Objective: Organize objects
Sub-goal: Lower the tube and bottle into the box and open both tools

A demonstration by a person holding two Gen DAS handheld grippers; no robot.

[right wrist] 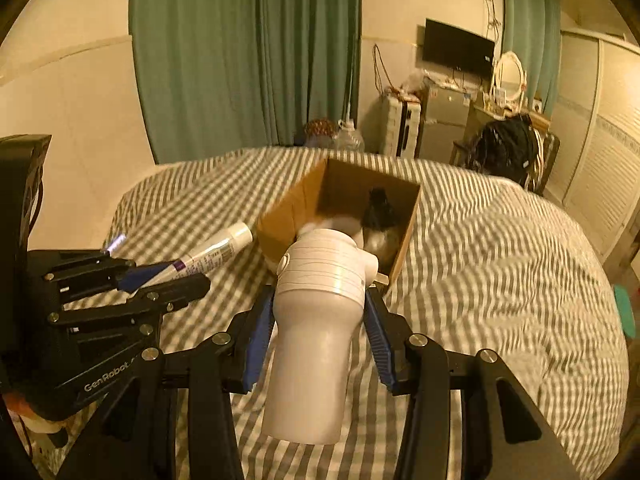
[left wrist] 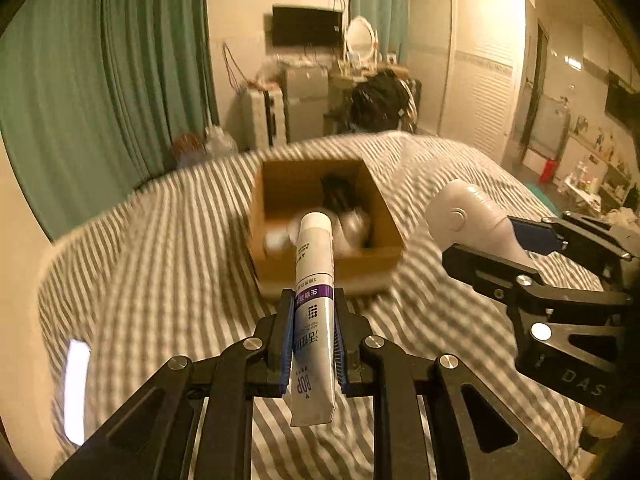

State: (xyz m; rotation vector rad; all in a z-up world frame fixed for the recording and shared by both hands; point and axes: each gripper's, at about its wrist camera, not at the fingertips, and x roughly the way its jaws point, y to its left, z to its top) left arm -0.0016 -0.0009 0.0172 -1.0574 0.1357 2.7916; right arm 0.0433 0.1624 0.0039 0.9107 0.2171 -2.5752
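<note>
My left gripper (left wrist: 313, 300) is shut on a white and purple tube (left wrist: 314, 280), cap pointing at an open cardboard box (left wrist: 280, 268) on the striped bed. My right gripper (right wrist: 320, 300) is shut on a white plastic bottle-like object (right wrist: 320, 320), held just short of the box (right wrist: 292, 204). The box holds a black item (right wrist: 380, 208) and silver-white items (left wrist: 352, 228). Each gripper shows in the other view: the right one (left wrist: 480, 240) to the right of the box, the left one (right wrist: 168, 276) with the tube (right wrist: 216, 252) to its left.
The bed (right wrist: 500, 260) has a grey-and-white striped cover. Green curtains (right wrist: 248, 52) hang behind it. A wall TV (right wrist: 458, 46), a small fridge (right wrist: 444, 116), a chair with a black bag (right wrist: 508, 148) and a white wardrobe (left wrist: 476, 64) stand beyond the bed.
</note>
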